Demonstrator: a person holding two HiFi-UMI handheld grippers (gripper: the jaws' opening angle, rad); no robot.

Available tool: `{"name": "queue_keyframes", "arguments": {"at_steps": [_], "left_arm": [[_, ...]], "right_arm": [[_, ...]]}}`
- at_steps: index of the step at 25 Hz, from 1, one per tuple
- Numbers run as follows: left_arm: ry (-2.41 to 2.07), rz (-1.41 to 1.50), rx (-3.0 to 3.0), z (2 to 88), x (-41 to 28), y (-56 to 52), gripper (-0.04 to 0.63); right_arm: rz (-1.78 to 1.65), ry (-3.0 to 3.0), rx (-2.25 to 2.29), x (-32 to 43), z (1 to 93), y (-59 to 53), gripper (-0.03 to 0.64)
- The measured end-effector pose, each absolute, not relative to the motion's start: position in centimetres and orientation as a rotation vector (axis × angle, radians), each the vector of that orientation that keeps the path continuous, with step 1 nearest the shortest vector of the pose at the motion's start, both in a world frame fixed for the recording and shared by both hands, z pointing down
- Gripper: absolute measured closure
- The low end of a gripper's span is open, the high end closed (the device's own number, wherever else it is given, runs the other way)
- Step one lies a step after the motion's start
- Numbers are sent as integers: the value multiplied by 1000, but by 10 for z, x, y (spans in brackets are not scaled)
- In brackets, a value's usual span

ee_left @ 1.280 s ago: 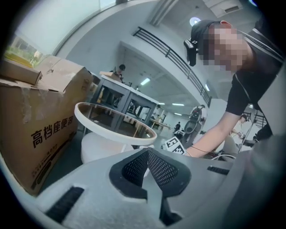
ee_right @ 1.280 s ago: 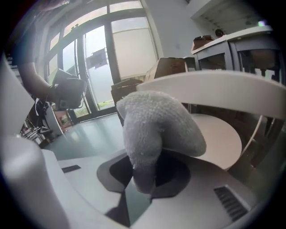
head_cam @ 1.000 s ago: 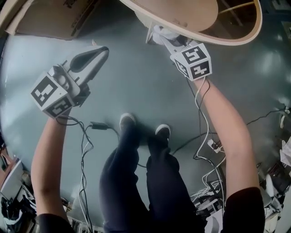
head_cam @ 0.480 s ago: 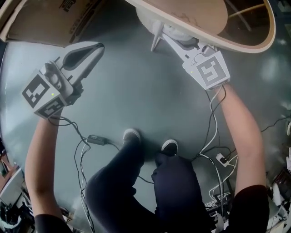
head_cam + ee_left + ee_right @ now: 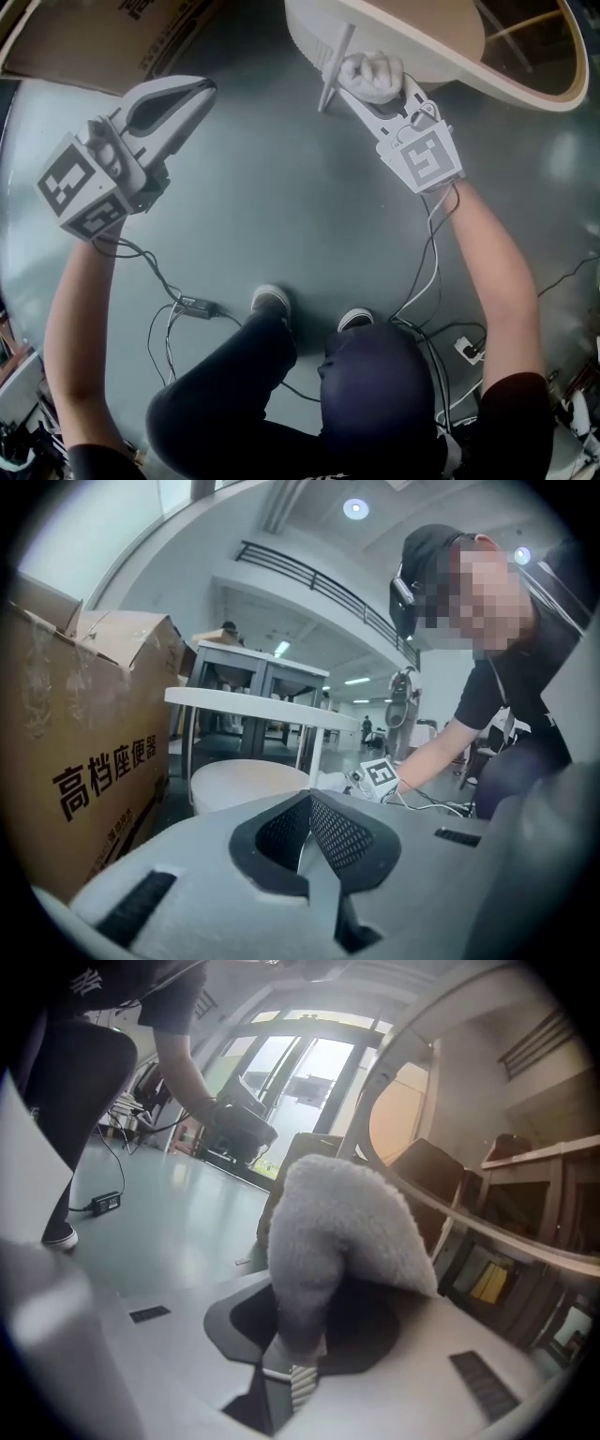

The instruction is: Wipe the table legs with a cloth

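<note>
R tongs (image 5: 364,92) grip cloth (image 5: 373,75), tips hidden in it, beside table leg (image 5: 335,67); L tongs (image 5: 203,88) closed, empty.

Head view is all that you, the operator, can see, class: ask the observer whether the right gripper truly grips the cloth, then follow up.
Observer: Yes. The right gripper view shows the right gripper shut on the cloth, which bulges over its jaws.
Operator: Is the left gripper carrying anything?
Observer: No. The left gripper is shut, with nothing between its jaws.
Operator: Is the cloth on the leg?
Observer: The left gripper view shows it right beside the white table leg; contact is too small to tell.
</note>
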State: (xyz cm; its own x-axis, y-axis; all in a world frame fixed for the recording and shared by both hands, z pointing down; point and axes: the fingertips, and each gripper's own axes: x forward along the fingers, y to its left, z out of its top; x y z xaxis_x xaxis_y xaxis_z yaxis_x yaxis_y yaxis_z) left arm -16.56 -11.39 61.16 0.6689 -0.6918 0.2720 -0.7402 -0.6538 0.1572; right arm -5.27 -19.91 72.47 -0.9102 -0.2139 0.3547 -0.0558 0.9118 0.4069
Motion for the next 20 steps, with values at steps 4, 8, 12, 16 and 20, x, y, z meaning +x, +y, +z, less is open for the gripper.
{"name": "queue_keyframes", "arguments": {"at_steps": [4,8,12,16,20], "left_arm": [[-1167,292,2650,619,-164,-113,591],[-1177,274,2652,626,-164,-111,591],[-1187,266,2641,638,-168,-102,591],[-1199,265,2628,647,-167,-99,591],[-1207,268,2640,654,-156,-105,591]], "right_arm": [[-534,-2677,221,-52,750,-195,537],[-496,-2660,236,-55,776,-196,537],[-478,-2644,242,-58,804,-198,537],[-414,-2645,225,-57,828,-196,537],[-298,-2643,270,-57,845,-200,537]]}}
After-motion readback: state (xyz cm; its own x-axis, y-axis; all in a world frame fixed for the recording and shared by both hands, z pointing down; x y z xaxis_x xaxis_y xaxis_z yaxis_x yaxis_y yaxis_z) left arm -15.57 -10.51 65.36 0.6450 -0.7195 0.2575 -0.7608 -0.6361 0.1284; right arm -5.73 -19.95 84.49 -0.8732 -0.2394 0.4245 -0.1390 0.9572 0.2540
